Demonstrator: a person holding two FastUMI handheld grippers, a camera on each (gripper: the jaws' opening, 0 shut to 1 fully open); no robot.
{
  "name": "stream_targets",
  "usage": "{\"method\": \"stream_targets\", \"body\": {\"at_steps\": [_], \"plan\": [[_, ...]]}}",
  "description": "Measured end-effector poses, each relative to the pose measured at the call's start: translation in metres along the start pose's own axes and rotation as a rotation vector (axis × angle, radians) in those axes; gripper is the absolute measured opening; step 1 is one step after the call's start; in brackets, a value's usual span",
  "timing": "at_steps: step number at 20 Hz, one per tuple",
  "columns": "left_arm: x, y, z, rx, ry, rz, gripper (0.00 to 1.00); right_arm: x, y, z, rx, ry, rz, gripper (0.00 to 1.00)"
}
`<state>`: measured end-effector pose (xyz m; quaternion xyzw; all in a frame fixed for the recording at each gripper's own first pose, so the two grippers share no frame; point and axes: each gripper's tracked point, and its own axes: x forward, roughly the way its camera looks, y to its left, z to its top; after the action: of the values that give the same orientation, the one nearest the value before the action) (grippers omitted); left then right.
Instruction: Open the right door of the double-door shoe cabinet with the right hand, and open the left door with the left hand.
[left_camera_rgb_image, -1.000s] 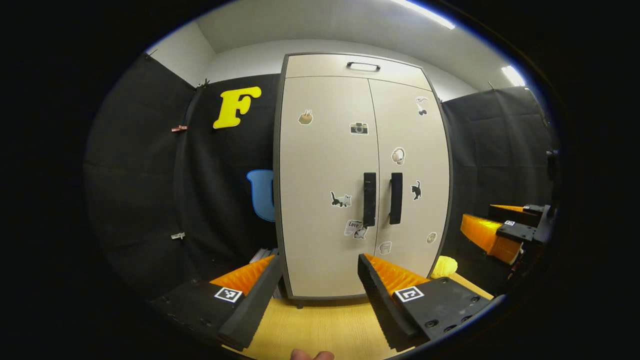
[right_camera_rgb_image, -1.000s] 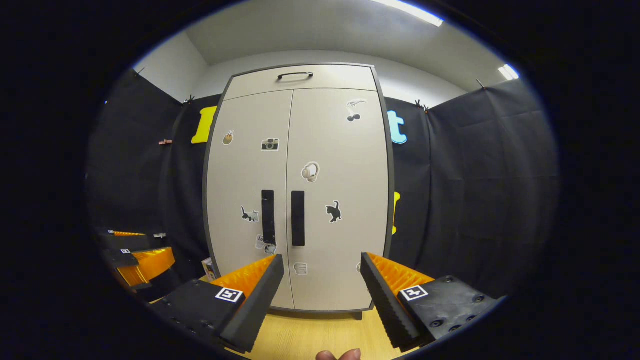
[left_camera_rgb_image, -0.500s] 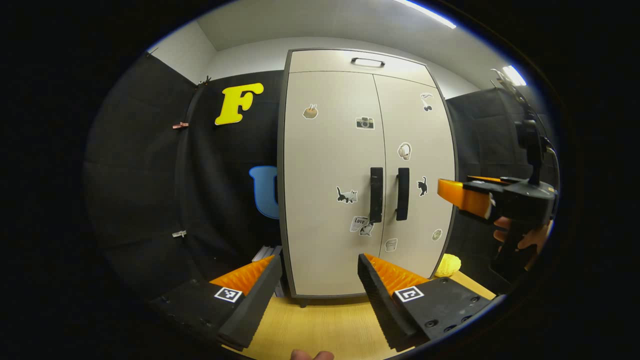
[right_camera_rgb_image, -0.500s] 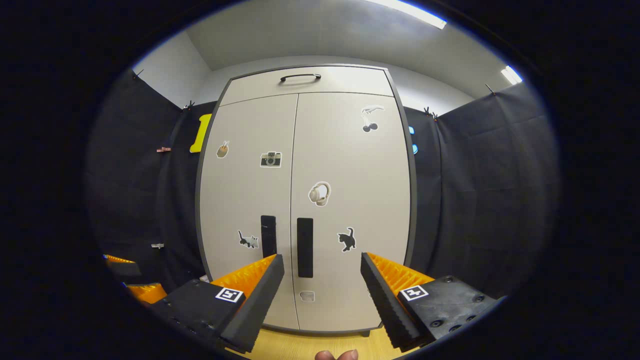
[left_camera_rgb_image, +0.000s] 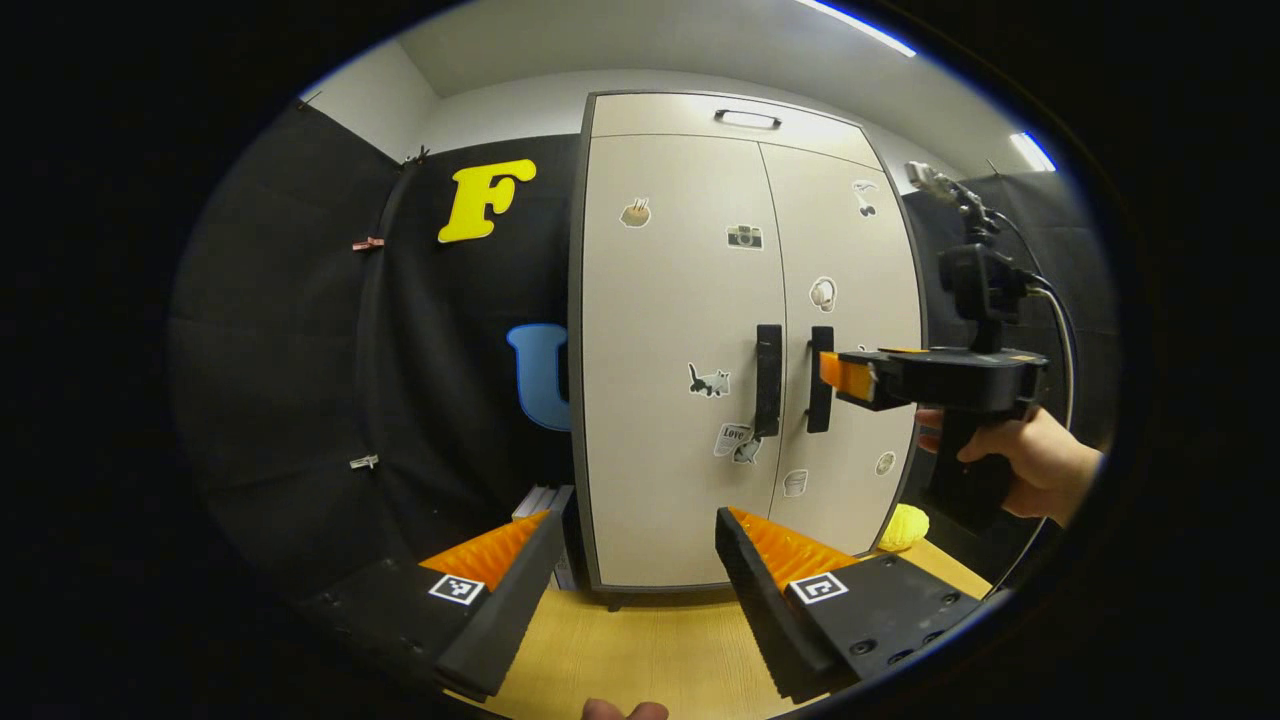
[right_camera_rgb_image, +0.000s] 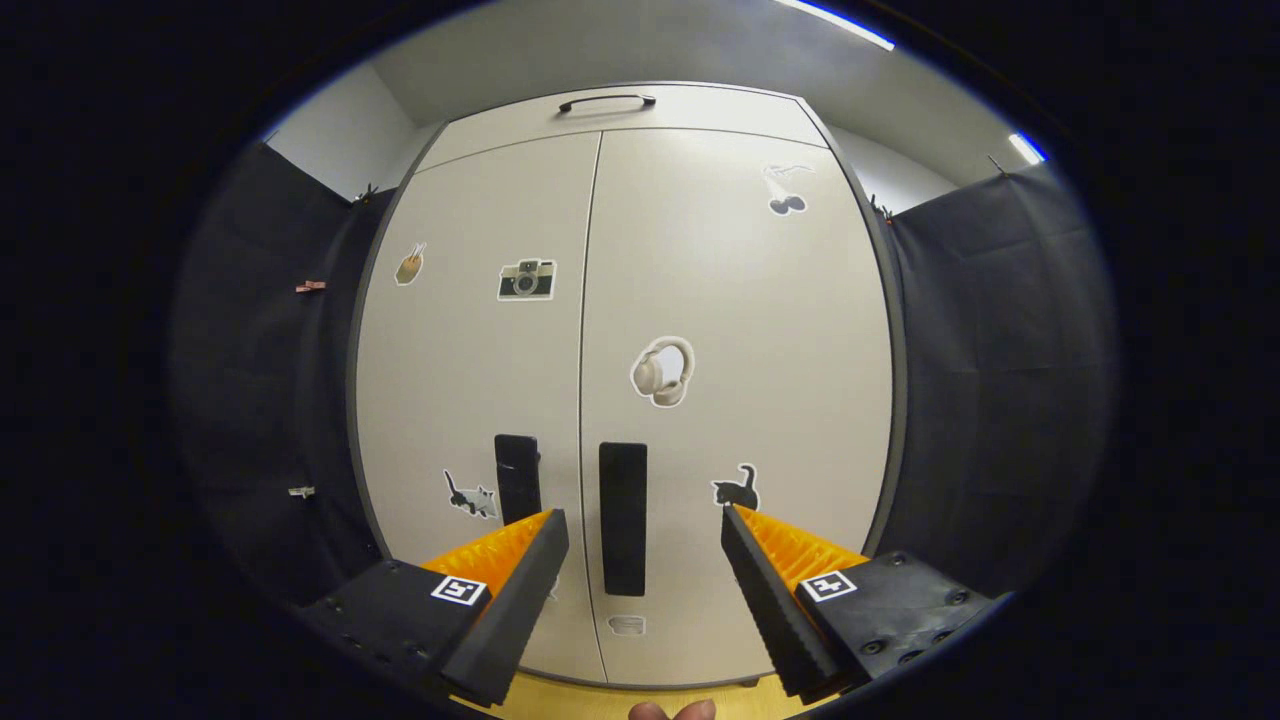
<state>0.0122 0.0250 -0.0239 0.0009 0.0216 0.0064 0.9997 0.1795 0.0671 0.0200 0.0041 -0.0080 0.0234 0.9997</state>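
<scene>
My right claw has closed in, spread around the right door handle, not gripping; both cabinet doors shut; left claw spread, well back from that handle

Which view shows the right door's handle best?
The right gripper view: the right door's handle sits large, head-on, between the open fingers. The left gripper view shows it smaller, at an angle.
</scene>
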Motion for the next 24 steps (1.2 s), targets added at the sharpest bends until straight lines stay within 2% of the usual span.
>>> {"method": "stream_targets", "body": {"at_steps": [5,9,12,13,14,16,17,20,21,24], "plan": [[0.001,0.009,0.0,-0.012,-0.002,0.011,0.95,0.03,0.003,-0.016,-0.03,0.027,-0.024,0.98],[0.003,0.017,-0.003,-0.017,0.001,0.026,0.95,0.041,0.011,-0.033,0.01,0.081,-0.006,0.95],[0.004,0.021,-0.004,-0.02,0.003,0.032,0.95,0.05,0.006,-0.034,0.018,0.09,-0.042,0.78],[0.004,0.022,-0.004,-0.019,0.003,0.035,0.95,0.055,0.007,-0.037,0.032,0.101,-0.041,0.57],[0.004,0.022,-0.004,-0.018,0.003,0.037,0.95,0.054,0.008,-0.039,0.042,0.121,-0.047,0.51],[0.004,0.023,-0.005,-0.015,0.001,0.039,0.95,0.054,0.01,-0.038,0.055,0.13,-0.049,0.45],[0.003,0.023,-0.005,-0.013,0.002,0.04,0.95,0.056,0.01,-0.042,0.048,0.144,-0.052,0.36],[0.001,0.023,-0.006,-0.015,0.003,0.042,0.95,0.054,0.009,-0.04,0.032,0.137,-0.071,0.3],[0.0,0.024,-0.006,-0.017,0.004,0.043,0.95,0.053,0.009,-0.042,0.036,0.149,-0.072,0.23],[-0.001,0.026,-0.005,-0.018,0.001,0.049,0.95,0.049,0.009,-0.041,0.029,0.163,-0.064,0.23]]}}
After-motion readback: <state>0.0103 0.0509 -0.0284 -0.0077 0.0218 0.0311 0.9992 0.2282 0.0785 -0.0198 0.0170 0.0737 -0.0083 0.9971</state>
